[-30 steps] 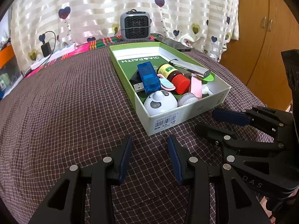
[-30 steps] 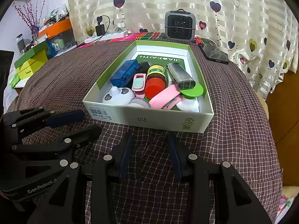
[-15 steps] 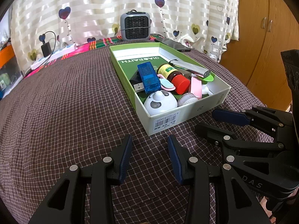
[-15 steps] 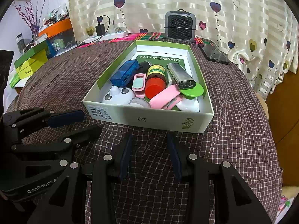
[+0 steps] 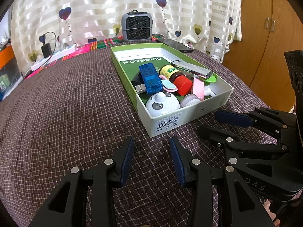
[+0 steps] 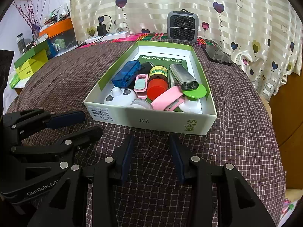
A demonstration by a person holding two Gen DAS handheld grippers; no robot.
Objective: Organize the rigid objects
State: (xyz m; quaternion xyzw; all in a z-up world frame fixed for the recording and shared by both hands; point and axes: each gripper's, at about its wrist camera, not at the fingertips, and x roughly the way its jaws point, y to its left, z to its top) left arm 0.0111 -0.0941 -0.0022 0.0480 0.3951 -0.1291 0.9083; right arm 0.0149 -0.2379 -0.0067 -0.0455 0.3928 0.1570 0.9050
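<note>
A: How did the left gripper (image 5: pixel 151 151) sit?

B: At the bottom centre of its frame, jaws spread wide and empty over the checked tablecloth (image 5: pixel 66 104). The right gripper (image 6: pixel 151 151) was parted and empty too, low in its own view.

A: And the objects?

B: All in the green-rimmed box (image 6: pixel 151 120) mid-frame: panda toy (image 6: pixel 119 97), blue USB tester (image 6: pixel 126 73), red-capped jar (image 6: pixel 157 81), silver lighter (image 6: pixel 182 75), pink clip (image 6: pixel 166 98). Both tools probably rested just short of its near wall because nothing remained loose.

A: Any change from a second before?

B: None; neither gripper nor any item shifted.
</note>
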